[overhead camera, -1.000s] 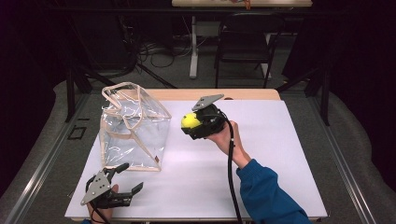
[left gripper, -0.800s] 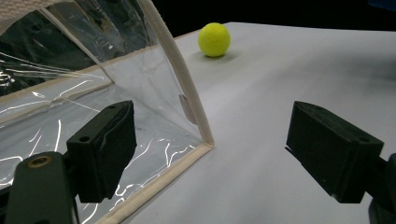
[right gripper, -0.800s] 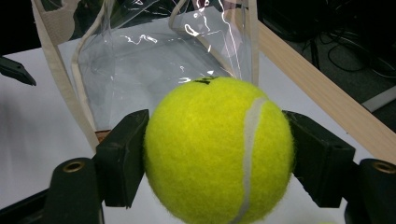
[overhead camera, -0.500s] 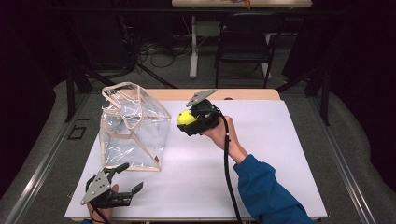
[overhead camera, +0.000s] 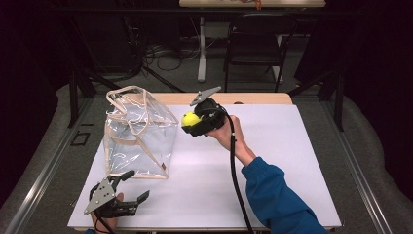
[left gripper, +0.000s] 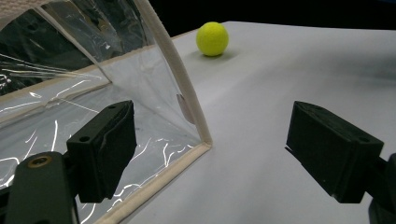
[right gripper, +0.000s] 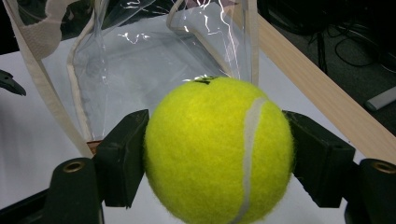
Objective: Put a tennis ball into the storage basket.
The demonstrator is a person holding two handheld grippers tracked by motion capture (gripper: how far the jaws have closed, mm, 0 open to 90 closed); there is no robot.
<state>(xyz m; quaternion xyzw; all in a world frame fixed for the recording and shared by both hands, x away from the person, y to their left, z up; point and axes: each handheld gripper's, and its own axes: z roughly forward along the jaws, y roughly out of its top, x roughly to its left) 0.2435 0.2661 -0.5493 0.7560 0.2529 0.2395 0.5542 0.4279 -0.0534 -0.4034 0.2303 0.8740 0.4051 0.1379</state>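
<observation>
A yellow tennis ball [overhead camera: 190, 119] [right gripper: 219, 149] is clamped between the jaws of my right gripper [overhead camera: 192, 121] [right gripper: 218, 156], held above the white table [overhead camera: 292, 146] just right of the bag's top. The clear plastic bag [overhead camera: 139, 131] with beige trim and handles stands upright on the table's left half; its open mouth [right gripper: 140, 56] lies straight ahead of the ball. My left gripper [overhead camera: 139, 184] [left gripper: 210, 149] rests open near the front left edge, jaws wide apart at the bag's near corner [left gripper: 201, 135]. In the left gripper view a yellow ball [left gripper: 212, 38] shows far beyond that corner.
A wooden strip [overhead camera: 253, 98] runs along the table's far edge. Behind it stand a black chair [overhead camera: 255, 44] and a table leg with cables on the floor. The person's blue sleeve [overhead camera: 277, 200] crosses the right front of the table.
My right gripper has carried the ball leftward, closer to the bag's top. The left gripper and the bag have stayed put.
</observation>
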